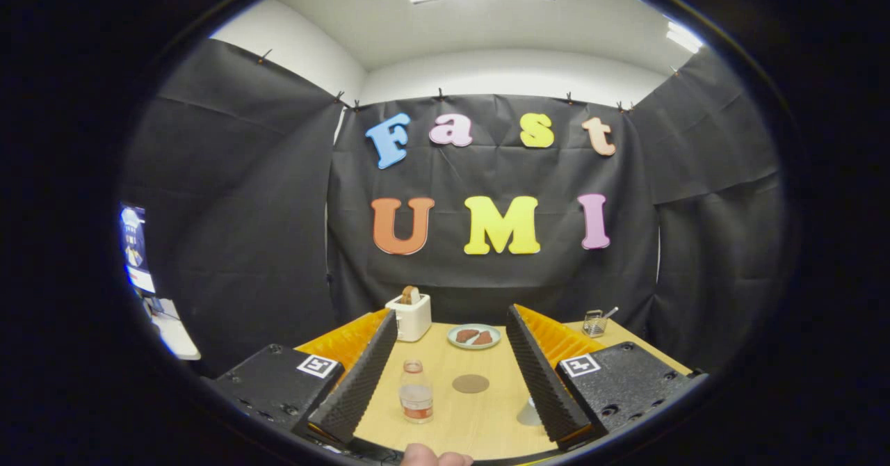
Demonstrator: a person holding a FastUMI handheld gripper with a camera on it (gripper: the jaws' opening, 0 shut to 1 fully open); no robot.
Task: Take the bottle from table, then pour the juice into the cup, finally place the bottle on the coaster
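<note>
A small clear bottle (416, 391) with a little orange juice at its bottom stands upright on the wooden table (480, 424), between my fingers and nearer the left one. A round brown coaster (471, 383) lies flat to the bottle's right, a bit farther off. The cup (530, 412) is a pale shape mostly hidden behind my right finger (544, 375). My gripper (450, 372) is open wide, hovering above the table with nothing between its ribbed black fingers.
A white toaster (410, 315) with a slice of bread in it stands at the table's far left. A pale plate (474, 336) with brown food sits at the far middle. A small wire basket (595, 323) is at the far right. A fingertip (434, 458) shows below.
</note>
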